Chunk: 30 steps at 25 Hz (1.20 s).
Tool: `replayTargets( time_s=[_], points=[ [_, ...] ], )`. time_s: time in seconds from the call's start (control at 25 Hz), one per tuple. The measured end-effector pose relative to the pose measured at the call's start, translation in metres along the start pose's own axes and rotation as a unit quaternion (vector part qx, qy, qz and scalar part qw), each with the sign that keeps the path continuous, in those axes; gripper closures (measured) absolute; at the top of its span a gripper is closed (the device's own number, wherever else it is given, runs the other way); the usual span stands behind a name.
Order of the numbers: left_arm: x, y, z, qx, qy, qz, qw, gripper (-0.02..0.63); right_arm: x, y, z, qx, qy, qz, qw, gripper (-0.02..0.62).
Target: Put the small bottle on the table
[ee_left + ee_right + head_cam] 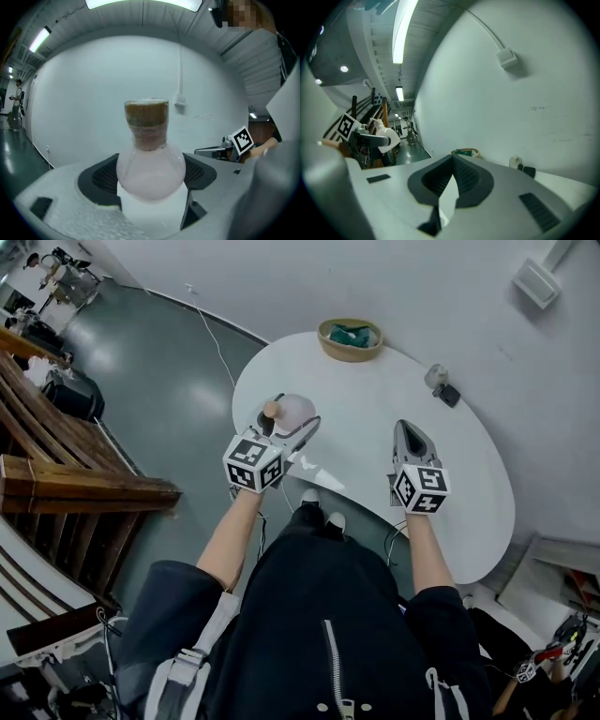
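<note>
Where the jaws of the left hand-held gripper (151, 182) stand wide, the small bottle (149, 150) sits clamped between them.

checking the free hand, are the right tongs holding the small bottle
No, in the right gripper view the right tongs meet tip to tip with nothing between them.

Pale pink small bottle (150, 173) with brown cork (146, 112), white table (375, 418), black-and-white marker cube (253, 463), tan basket (349, 354)

Left gripper (298, 426) held small bottle (294, 410) over table (375, 395), near its left edge.
Right gripper (406, 428) hovered above table, well apart; basket (350, 340) sat at far rim.
</note>
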<state>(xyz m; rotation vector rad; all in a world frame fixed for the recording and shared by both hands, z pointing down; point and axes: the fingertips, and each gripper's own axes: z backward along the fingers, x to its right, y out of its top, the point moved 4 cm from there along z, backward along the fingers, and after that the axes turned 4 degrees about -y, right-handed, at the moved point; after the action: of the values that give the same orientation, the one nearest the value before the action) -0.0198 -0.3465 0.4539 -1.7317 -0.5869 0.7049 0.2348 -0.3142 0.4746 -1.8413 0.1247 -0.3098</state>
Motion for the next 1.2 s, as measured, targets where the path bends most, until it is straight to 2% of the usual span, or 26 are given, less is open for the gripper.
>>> replayTargets(
  time_s=[0.32,0.76,1.04,1.2],
  points=[
    [-0.035,-0.021,-0.012,-0.026,0.005,0.017,0.9995,0.21,-0.011,-0.007,-0.039,-0.026,0.013,0.0,1.0,0.592],
    [-0.072,-0.097,0.012,-0.087,0.041,0.069,0.993,0.21,-0.037,-0.044,-0.07,-0.082,0.036,0.004,0.996,0.592],
    [-0.094,-0.128,0.0,-0.123,0.054,0.055,0.9894,0.21,-0.04,-0.055,-0.08,-0.099,0.034,0.002,0.995,0.592],
    [-0.111,-0.147,-0.016,-0.151,0.051,0.035,0.9867,0.21,-0.031,-0.057,-0.081,-0.103,0.018,-0.001,0.994,0.592]
  ],
)
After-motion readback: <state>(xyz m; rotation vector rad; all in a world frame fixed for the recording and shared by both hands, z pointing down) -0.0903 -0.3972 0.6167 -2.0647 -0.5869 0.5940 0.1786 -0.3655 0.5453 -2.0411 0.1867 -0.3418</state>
